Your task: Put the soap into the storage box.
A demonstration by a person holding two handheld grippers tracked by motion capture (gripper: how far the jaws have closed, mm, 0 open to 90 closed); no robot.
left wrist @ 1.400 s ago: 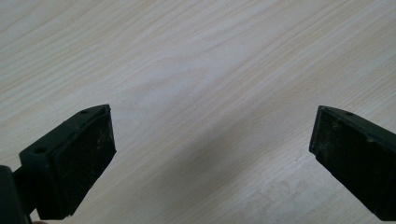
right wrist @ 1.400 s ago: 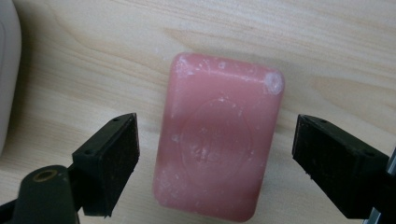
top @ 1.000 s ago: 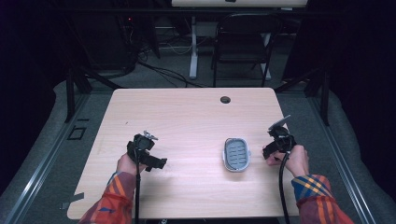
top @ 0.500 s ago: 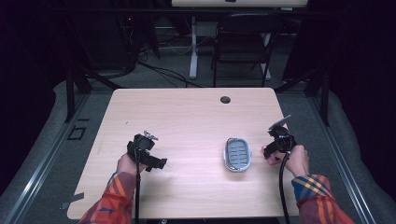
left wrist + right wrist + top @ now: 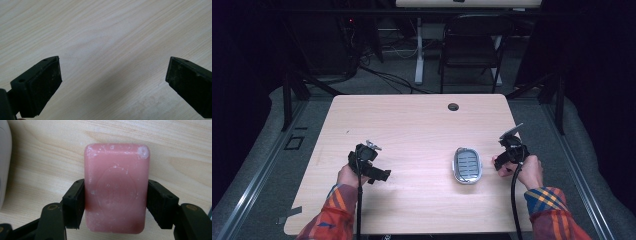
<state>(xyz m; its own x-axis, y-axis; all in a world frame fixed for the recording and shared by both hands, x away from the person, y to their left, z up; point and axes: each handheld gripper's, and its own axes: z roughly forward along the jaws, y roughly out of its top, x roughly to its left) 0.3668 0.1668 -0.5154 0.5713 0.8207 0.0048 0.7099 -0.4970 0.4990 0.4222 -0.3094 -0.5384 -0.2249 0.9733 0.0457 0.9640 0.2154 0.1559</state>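
Observation:
A pink bar of soap (image 5: 115,187) lies on the wooden table (image 5: 412,130), and my right gripper (image 5: 115,186) is shut on it, one pad pressed on each long side. In the high view my right gripper (image 5: 504,160) sits near the table's right edge, just right of a grey oval soap dish (image 5: 467,165). The pale rim of the soap dish (image 5: 3,165) shows at the left of the right gripper view. My left gripper (image 5: 381,175) rests at the front left, its jaws wide apart. In its own view my left gripper (image 5: 113,80) has nothing but bare wood between the jaws.
A round cable hole (image 5: 453,106) sits near the table's far edge. A dark folding chair (image 5: 472,45) and a white desk leg (image 5: 418,50) stand beyond the table. Cables trail from both grippers toward the front edge.

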